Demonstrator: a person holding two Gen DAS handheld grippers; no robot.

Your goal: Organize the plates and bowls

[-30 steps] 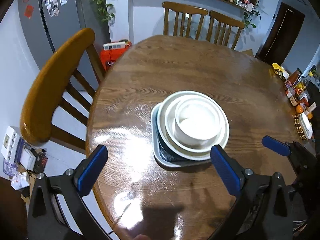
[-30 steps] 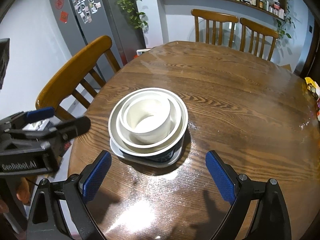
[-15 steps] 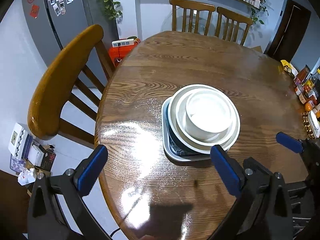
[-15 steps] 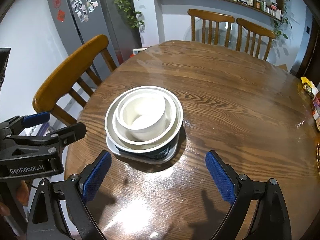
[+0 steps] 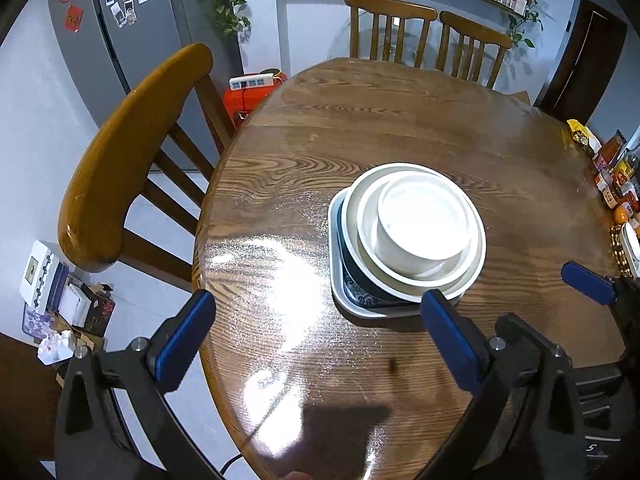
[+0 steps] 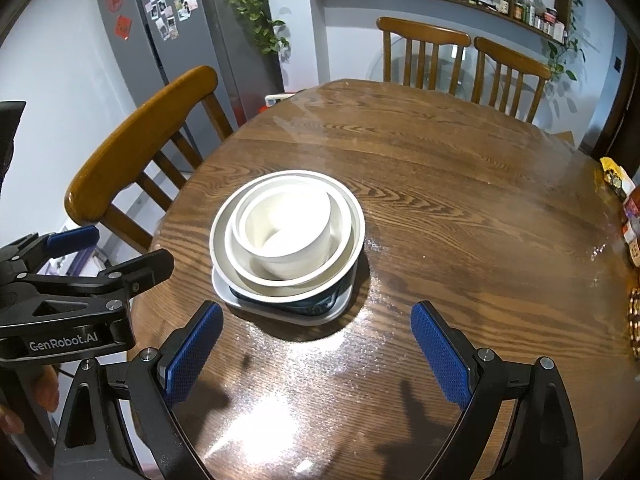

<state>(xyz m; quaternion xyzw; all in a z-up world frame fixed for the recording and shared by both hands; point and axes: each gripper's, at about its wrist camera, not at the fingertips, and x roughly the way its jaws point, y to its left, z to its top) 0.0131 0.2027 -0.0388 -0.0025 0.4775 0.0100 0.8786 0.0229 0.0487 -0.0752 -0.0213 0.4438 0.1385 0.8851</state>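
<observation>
One stack of dishes stands on the round wooden table. A small white bowl sits in a wider white bowl, over a dark blue patterned dish and a white squarish plate. My left gripper is open and holds nothing, near the table's front edge, short of the stack. My right gripper is also open and holds nothing, just in front of the stack. The left gripper also shows at the left in the right wrist view.
A wooden chair stands at the table's left, two more chairs at the far side. Jars and packets crowd the right edge. Boxes lie on the floor at left.
Both grippers have drawn back and up from the stack, which looks smaller and farther now. The stack itself has not moved and both grippers stay open.
</observation>
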